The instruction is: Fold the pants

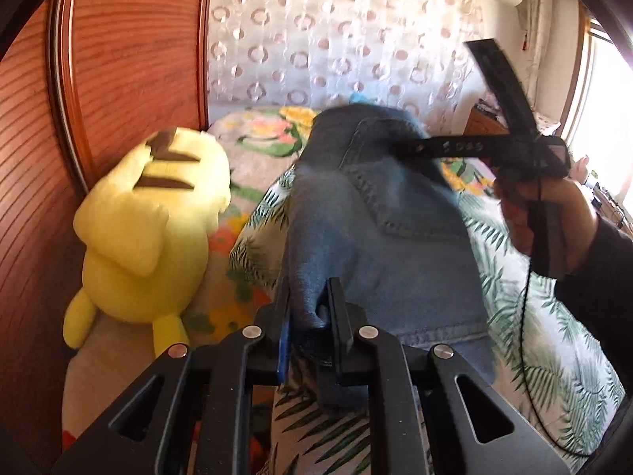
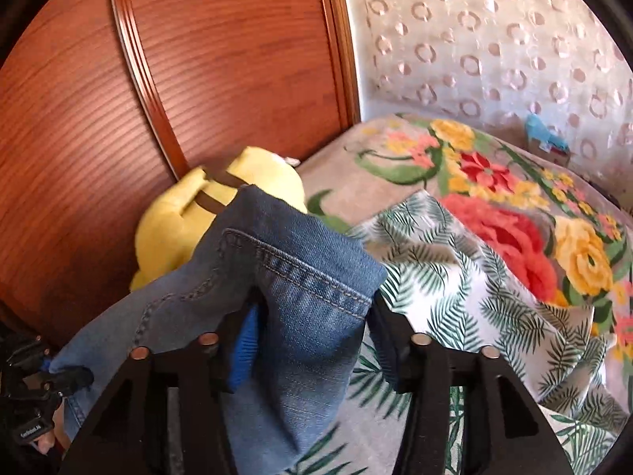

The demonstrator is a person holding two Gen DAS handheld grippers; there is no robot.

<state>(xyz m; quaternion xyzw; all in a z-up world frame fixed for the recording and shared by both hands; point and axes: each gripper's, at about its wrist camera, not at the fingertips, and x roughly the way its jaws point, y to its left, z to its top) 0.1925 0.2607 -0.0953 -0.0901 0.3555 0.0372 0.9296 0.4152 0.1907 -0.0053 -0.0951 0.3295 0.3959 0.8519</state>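
Note:
The blue denim pants [image 1: 379, 237] hang in the air above the bed, stretched between my two grippers. My left gripper [image 1: 308, 316] is shut on one bunched edge of the denim. In the left wrist view my right gripper [image 1: 399, 146] reaches in from the right, held by a hand, its fingers buried in the far end of the pants. In the right wrist view the denim [image 2: 300, 308] drapes between and over the fingers of my right gripper [image 2: 312, 316], with a stitched seam on top. The jaws stand somewhat apart with thick cloth between them.
A yellow plush toy [image 1: 150, 229] lies at the left against a reddish wooden panel [image 1: 118, 79]. The bed carries a leaf-print sheet [image 2: 474, 297] over a flowered blanket [image 2: 534, 217]. A patterned curtain [image 1: 336, 39] hangs behind. A small blue object [image 2: 544, 134] sits far back.

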